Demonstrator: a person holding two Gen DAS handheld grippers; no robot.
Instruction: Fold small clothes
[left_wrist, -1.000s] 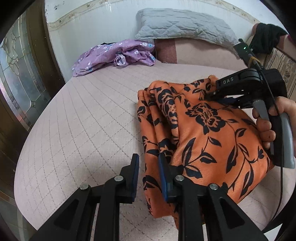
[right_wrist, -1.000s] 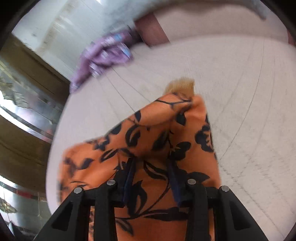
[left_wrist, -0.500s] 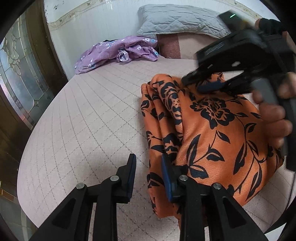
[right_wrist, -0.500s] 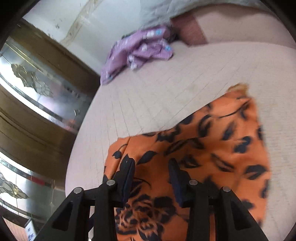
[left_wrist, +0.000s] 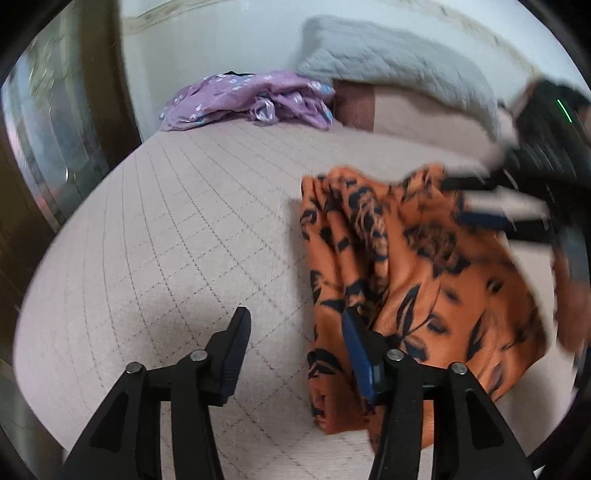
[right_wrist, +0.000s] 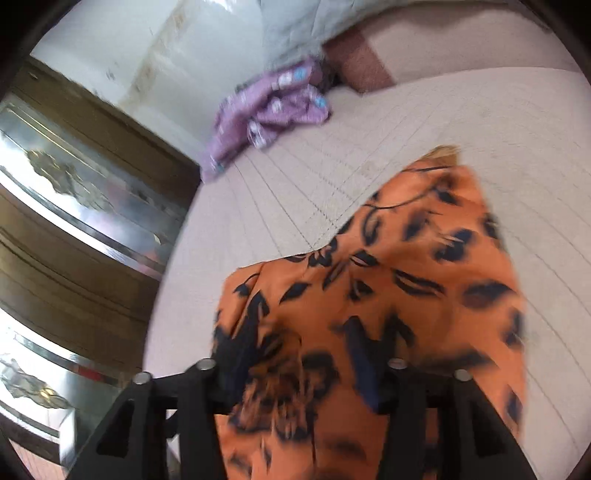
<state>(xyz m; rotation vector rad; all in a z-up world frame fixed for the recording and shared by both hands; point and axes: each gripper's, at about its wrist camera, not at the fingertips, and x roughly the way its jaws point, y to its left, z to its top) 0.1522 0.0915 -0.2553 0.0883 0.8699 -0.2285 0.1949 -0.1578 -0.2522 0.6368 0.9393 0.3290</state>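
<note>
An orange garment with black flowers (left_wrist: 413, 280) lies folded on the quilted bed, right of centre in the left wrist view. My left gripper (left_wrist: 295, 343) is open and empty, its right finger just touching the garment's left edge. My right gripper (left_wrist: 476, 206) appears blurred at the garment's far right corner. In the right wrist view the garment (right_wrist: 388, 295) fills the lower middle. The right gripper (right_wrist: 303, 369) is open with the cloth lying between and over its jaws. Both views are motion-blurred.
A crumpled purple floral garment (left_wrist: 251, 99) lies at the far end of the bed (left_wrist: 166, 229), below a grey pillow (left_wrist: 391, 62). A wooden door with patterned glass (right_wrist: 74, 206) stands at the left.
My left gripper has opened wider and drawn left off the garment's edge. My right gripper has opened, let go of the far corner and dropped back low over the cloth.
</note>
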